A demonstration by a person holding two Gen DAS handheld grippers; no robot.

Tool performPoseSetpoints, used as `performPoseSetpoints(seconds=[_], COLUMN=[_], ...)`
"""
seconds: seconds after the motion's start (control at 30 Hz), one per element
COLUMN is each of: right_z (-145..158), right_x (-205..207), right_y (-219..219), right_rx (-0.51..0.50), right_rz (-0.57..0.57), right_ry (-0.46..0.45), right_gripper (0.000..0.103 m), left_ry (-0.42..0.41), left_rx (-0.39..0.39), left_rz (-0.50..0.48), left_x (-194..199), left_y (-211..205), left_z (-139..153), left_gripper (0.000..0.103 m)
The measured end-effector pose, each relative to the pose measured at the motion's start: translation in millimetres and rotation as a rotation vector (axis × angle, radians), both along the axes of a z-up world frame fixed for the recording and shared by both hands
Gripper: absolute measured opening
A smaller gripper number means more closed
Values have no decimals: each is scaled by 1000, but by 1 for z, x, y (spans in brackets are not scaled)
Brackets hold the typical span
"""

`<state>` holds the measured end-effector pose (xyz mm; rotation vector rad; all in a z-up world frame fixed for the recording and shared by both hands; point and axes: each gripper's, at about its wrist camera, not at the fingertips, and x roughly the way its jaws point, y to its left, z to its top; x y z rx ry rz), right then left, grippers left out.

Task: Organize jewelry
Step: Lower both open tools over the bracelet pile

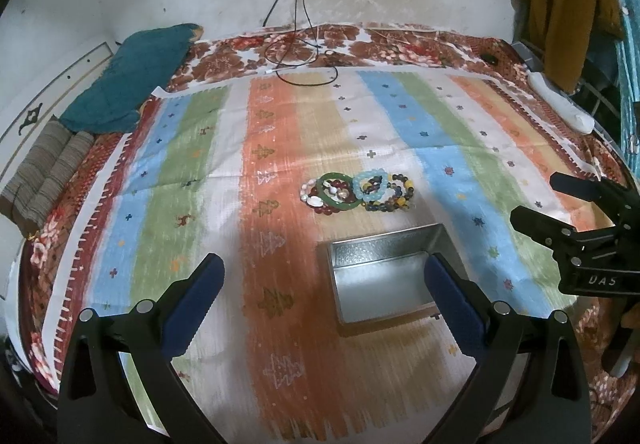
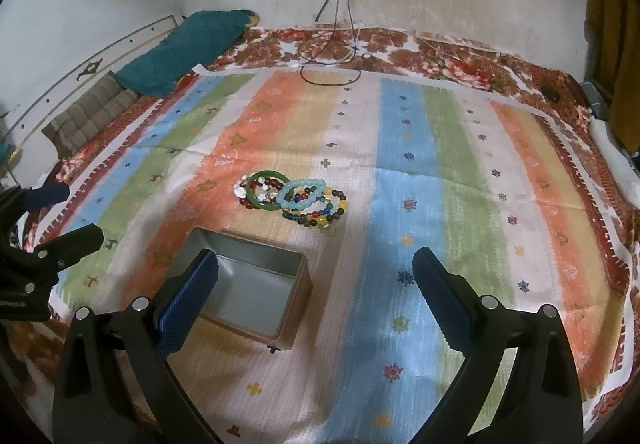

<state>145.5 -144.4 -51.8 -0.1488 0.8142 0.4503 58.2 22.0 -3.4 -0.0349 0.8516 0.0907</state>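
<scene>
Just above centre of both views, your bracelets [image 2: 294, 197] lie heaped beyond the empty tin [image 2: 248, 292], spread left-right. Right gripper [image 2: 316, 300] and left gripper [image 1: 324, 300] gape, holding nothing, roughly equally near.

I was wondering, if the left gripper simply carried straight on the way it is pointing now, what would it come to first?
Probably the open metal tin, which lies between the open fingers of the left gripper. The pile of bracelets lies beyond it. Depth is unclear, so it might touch the striped cloth first.
</scene>
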Motion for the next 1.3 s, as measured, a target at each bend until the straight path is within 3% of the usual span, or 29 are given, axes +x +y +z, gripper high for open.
performPoseSetpoints(seconds=[0.87,1.3], right_z=[-14,-25], right_x=[58,86], right_y=[18,31], right_rx=[-12,-34], right_rz=[-17,-16], right_ry=[65,96], right_gripper=[99,99], left_ry=[55,95], left_rx=[45,24], left_rz=[15,25], left_x=[58,92], left_y=[7,17], left_z=[-7,-20], left_gripper=[97,97])
